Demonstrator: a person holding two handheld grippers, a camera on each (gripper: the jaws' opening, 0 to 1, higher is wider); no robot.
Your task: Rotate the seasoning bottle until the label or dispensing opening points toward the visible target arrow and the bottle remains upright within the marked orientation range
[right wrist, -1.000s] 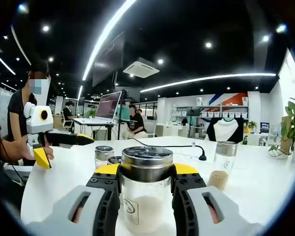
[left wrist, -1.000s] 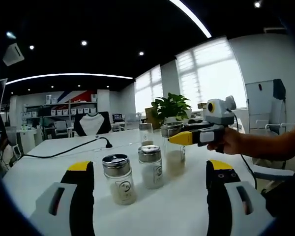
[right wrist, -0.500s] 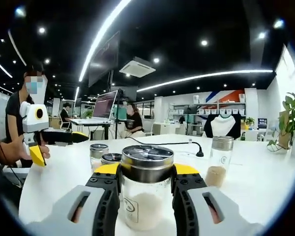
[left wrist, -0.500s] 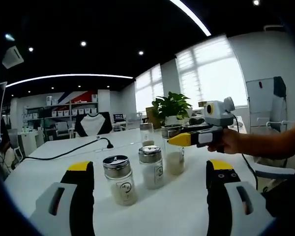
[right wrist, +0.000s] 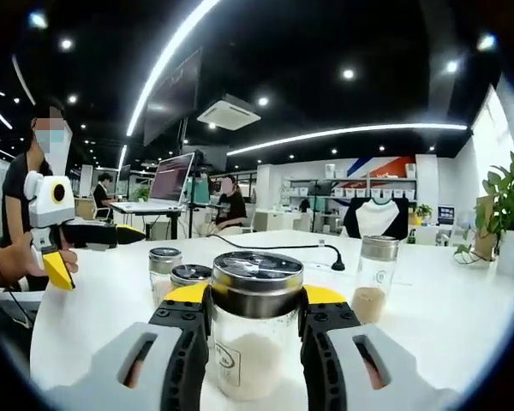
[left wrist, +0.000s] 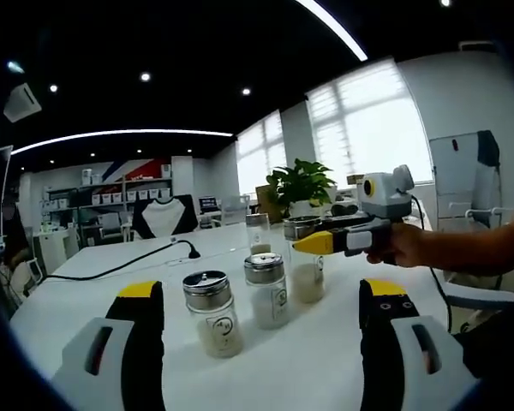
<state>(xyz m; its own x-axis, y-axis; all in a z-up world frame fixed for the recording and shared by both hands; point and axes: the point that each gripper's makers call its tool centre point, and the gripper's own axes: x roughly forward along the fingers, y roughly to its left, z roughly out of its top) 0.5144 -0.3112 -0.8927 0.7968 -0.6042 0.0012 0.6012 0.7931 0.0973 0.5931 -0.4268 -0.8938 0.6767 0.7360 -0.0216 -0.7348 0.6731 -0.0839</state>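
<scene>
Gleaming white table (left wrist: 317,360), office shelves (left wrist: 124,184), right gripper (right wrist: 255,321) clamping seasoning bottle (right wrist: 255,330), left gripper (left wrist: 261,342) wide, empty.

White table (left wrist: 325,360), glossy top, long. Standing on it, upright: four glass seasoning bottles with metal lids. Nearest pair side by side toward the middle, white contents: one (left wrist: 212,312), another (left wrist: 266,289) just beside it. A third (left wrist: 305,261), white-filled, beyond these. A fourth (left wrist: 258,233), brownish contents, nearer the far edge. Black cable (left wrist: 120,265) with plug, trailing across the far part. Potted plant (left wrist: 301,187) at the far edge.
</scene>
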